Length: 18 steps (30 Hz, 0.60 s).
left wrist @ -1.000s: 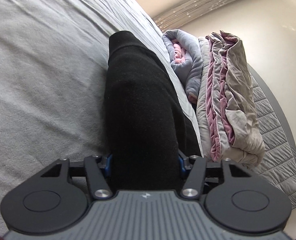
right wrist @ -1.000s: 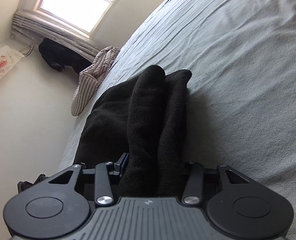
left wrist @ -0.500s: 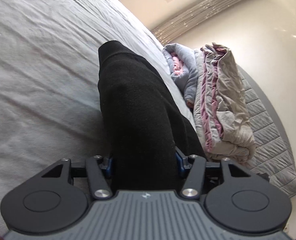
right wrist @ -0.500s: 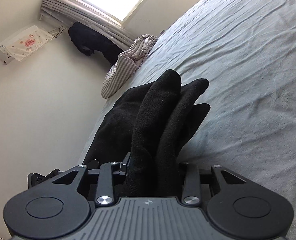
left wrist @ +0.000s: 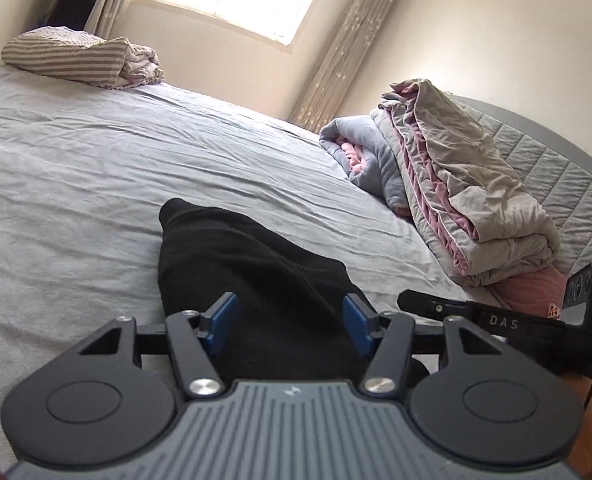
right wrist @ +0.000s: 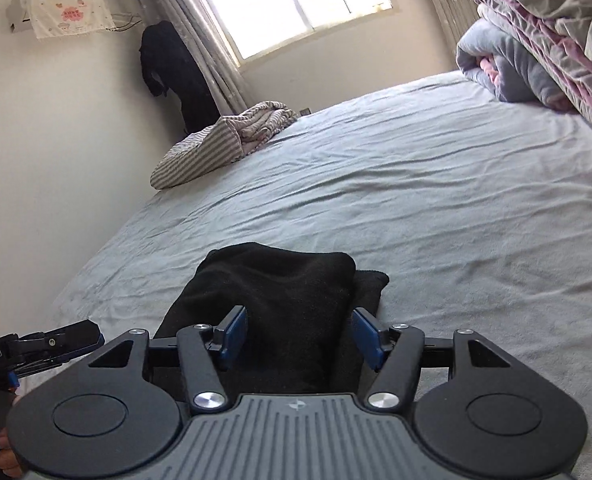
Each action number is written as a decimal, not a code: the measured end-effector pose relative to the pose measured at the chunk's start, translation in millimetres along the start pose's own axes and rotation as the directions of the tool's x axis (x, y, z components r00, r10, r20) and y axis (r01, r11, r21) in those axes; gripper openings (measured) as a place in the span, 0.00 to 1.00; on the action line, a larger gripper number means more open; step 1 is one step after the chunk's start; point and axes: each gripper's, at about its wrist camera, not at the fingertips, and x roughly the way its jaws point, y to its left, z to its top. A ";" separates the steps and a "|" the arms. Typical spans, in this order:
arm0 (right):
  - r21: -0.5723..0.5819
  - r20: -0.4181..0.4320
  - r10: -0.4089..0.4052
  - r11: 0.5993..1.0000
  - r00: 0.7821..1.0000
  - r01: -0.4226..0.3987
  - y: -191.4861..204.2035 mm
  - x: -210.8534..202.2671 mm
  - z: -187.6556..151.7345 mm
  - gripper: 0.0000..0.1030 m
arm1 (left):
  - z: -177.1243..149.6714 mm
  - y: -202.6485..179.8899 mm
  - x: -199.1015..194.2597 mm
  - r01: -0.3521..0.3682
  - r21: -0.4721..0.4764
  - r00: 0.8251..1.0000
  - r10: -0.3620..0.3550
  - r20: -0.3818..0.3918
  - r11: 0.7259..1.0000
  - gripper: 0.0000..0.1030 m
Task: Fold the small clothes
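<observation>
Two grippers over wrinkled grey bedsheet [left wrist: 95, 168], sunlit window [right wrist: 296, 0] ahead, folded black garment [left wrist: 255, 264] between left gripper [left wrist: 289, 322] jaws, right gripper [right wrist: 300, 334] jaws just widened, both released.

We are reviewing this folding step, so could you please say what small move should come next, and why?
Probably lift both grippers back, clear of the black garment. It lies folded on the grey bed sheet; the right gripper has just been opening, and the left gripper stands apart too, pads off the cloth.
</observation>
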 end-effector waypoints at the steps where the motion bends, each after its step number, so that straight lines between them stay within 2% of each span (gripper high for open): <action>1: -0.042 -0.005 -0.003 0.999 1.000 0.003 11.3 3.1 -3.3 0.53 | -7.1 -3.8 5.0 0.002 0.009 0.999 -0.001 -0.036 1.000 0.45; 2: -0.067 -0.018 -0.006 0.998 1.000 0.005 18.3 7.0 -8.1 0.52 | -14.6 -4.3 9.9 0.000 0.005 0.997 0.000 -0.072 1.000 0.37; 3: -0.090 -0.035 -0.013 0.996 0.999 0.009 23.5 13.0 -13.4 0.48 | -23.5 -3.7 13.2 -0.007 0.004 0.995 0.007 -0.103 1.000 0.34; 5: -0.139 -0.060 -0.044 0.990 0.997 0.035 25.6 17.2 -29.2 0.40 | -41.5 -3.4 10.1 -0.039 0.033 0.995 0.042 -0.093 0.999 0.31; 8: -0.199 -0.068 -0.167 0.968 0.984 0.151 19.2 23.9 -47.3 0.37 | -53.7 -6.3 8.0 -0.074 0.044 0.990 0.078 -0.116 0.996 0.24; 10: -0.093 -0.107 -0.155 0.985 0.982 0.145 4.4 26.3 -49.5 0.36 | -55.9 -15.7 7.5 -0.106 0.085 0.986 0.116 -0.121 0.991 0.24; 12: -0.030 -0.110 -0.141 0.990 0.984 0.139 0.7 18.7 -45.5 0.36 | -54.8 -26.4 -1.9 -0.149 0.093 0.981 0.159 -0.109 0.984 0.25; 13: -0.019 -0.103 -0.134 0.991 0.986 0.132 2.8 10.9 -42.8 0.40 | -53.8 -32.0 -8.9 -0.168 0.094 0.979 0.177 -0.104 0.981 0.30; 15: -0.029 -0.077 -0.119 0.993 0.990 0.117 10.9 -8.9 -40.4 0.42 | -53.2 -41.3 -26.9 -0.200 0.079 0.974 0.207 -0.095 0.977 0.56; 16: -0.038 -0.061 -0.110 0.993 0.992 0.108 16.1 -19.8 -39.9 0.49 | -54.3 -44.5 -36.8 -0.208 0.063 0.974 0.212 -0.080 0.976 0.76; 17: -0.040 -0.051 -0.109 0.994 0.993 0.107 21.7 -27.2 -40.6 0.53 | -55.9 -47.8 -45.9 -0.215 0.053 0.974 0.218 -0.064 0.975 0.83; 18: -0.034 -0.041 -0.113 0.993 0.993 0.112 24.2 -37.3 -40.6 0.61 | -57.8 -51.6 -54.2 -0.224 0.048 0.972 0.226 -0.057 0.973 0.83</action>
